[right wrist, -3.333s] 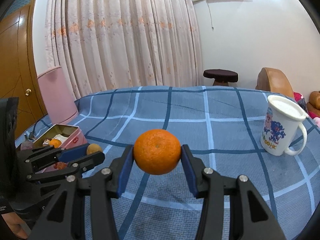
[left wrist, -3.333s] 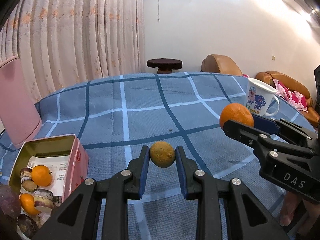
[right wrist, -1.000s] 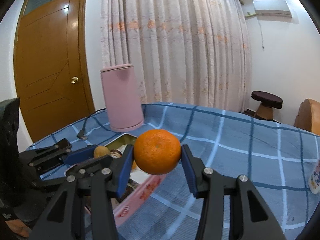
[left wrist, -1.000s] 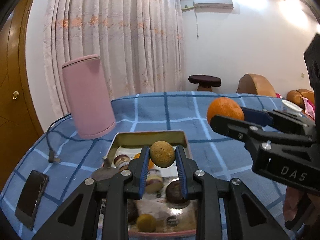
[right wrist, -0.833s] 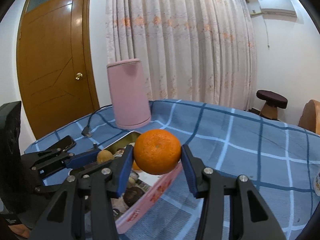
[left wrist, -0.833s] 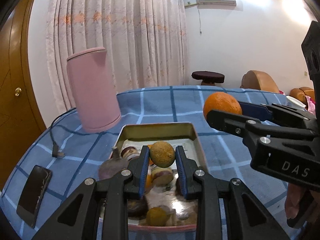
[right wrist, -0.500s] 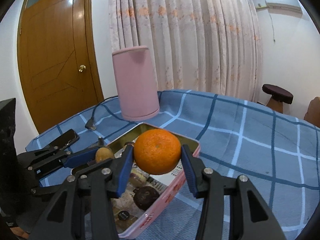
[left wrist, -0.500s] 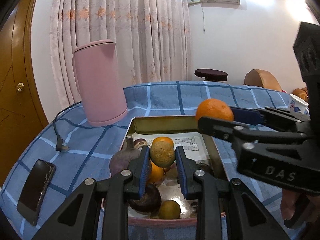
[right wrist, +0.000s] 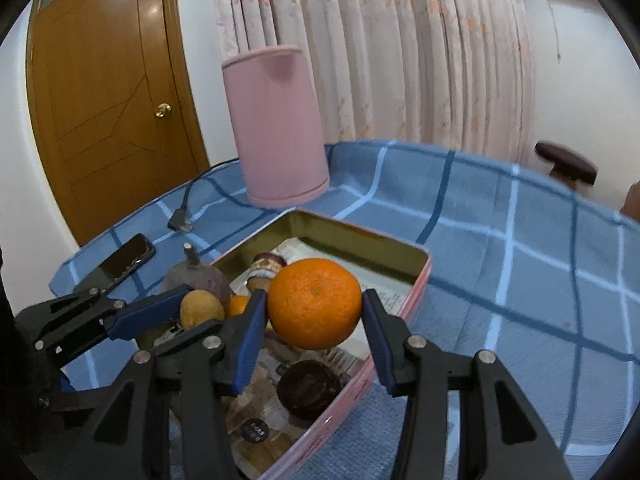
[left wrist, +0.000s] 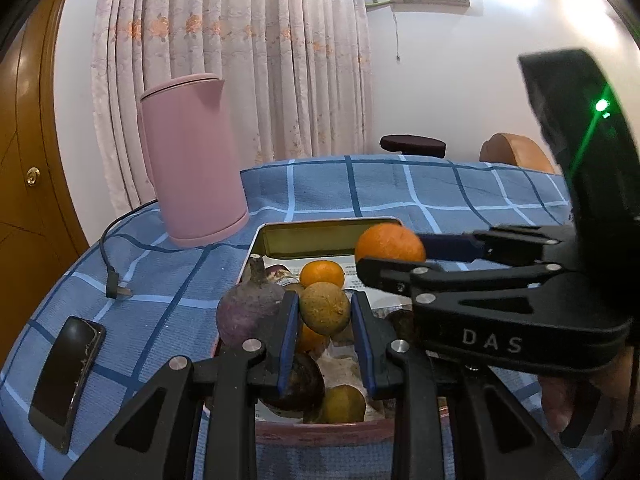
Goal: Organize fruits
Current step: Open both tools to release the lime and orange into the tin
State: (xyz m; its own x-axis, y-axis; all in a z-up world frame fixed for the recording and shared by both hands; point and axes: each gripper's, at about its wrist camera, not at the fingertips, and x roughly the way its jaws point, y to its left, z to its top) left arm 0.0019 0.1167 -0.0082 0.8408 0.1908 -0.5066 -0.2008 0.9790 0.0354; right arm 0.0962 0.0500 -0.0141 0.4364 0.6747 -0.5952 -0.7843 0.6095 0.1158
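Note:
My left gripper (left wrist: 325, 314) is shut on a small yellow-brown citrus fruit (left wrist: 325, 308) and holds it over the near part of a pink metal tin (left wrist: 320, 230). My right gripper (right wrist: 314, 310) is shut on a bright orange (right wrist: 314, 303) and holds it above the same tin (right wrist: 360, 240). The tin holds several fruits: small oranges (left wrist: 322, 274), dark purple round fruits (left wrist: 294, 378) and a purple turnip-like one (left wrist: 250, 310). The right gripper shows in the left wrist view (left wrist: 394, 256), the left one in the right wrist view (right wrist: 200, 312).
A tall pink kettle (left wrist: 192, 160) stands behind the tin on the blue checked cloth (left wrist: 400, 184), its cord and plug (left wrist: 118, 290) lying to the left. A black phone (left wrist: 66, 372) lies near the left table edge. A wooden door (right wrist: 104, 96) stands beyond.
Both grippers carried their fruits left across the table to the tin, then came lower and closer over it. The grips have not changed.

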